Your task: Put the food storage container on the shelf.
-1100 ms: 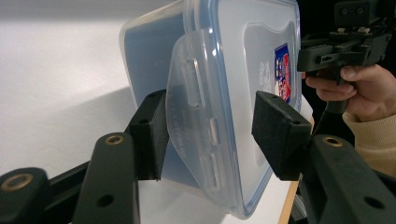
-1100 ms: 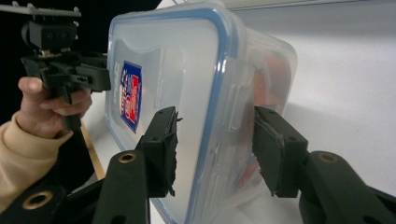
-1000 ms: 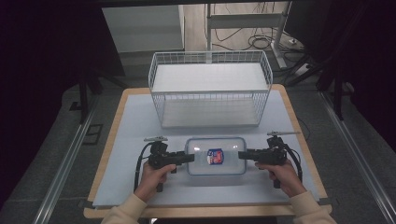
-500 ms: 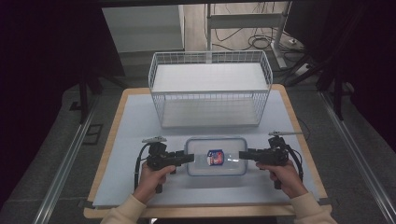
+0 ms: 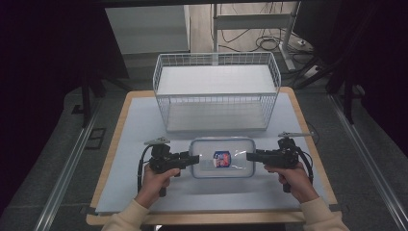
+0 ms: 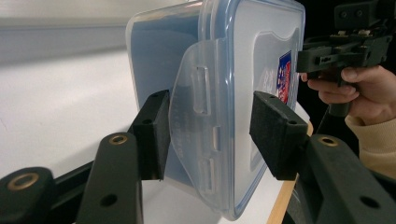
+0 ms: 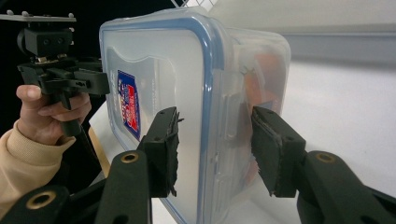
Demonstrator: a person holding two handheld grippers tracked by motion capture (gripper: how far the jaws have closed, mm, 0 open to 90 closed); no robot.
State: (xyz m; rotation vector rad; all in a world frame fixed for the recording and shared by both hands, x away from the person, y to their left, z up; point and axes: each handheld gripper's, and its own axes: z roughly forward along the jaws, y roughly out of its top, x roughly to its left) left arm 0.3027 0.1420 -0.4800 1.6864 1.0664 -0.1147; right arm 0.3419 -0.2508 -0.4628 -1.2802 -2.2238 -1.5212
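L hand [image 5: 153, 179]: comes in from 6 o'clock, fist round the grip handle, cable looping at its 9 o'clock.
L gripper [image 5: 194, 160]: points to 3 o'clock at the box's L short end. Own cam [image 6: 210, 135]: jaws spread, one pad each side of the side latch flap, gap visible both sides, not pinching.
Box [image 5: 222, 158]: clear plastic container w/ blue-rimmed lid, red-blue sticker on top, lies flat on the table [image 5: 134, 144] mat, near edge, between both grippers. Something orange inside, seen thru the wall in R cam [image 7: 187, 116].
Basket [image 5: 216, 94]: white wire, at box's 12 o'clock, apart from it.
R gripper [image 5: 250, 156]: points to 9 o'clock at box's R short end. Own cam [image 7: 215, 140]: jaws apart, straddling lid edge & latch; contact can't tell.
R hand [image 5: 292, 179]: wraps the handle, sleeve at 5 o'clock.
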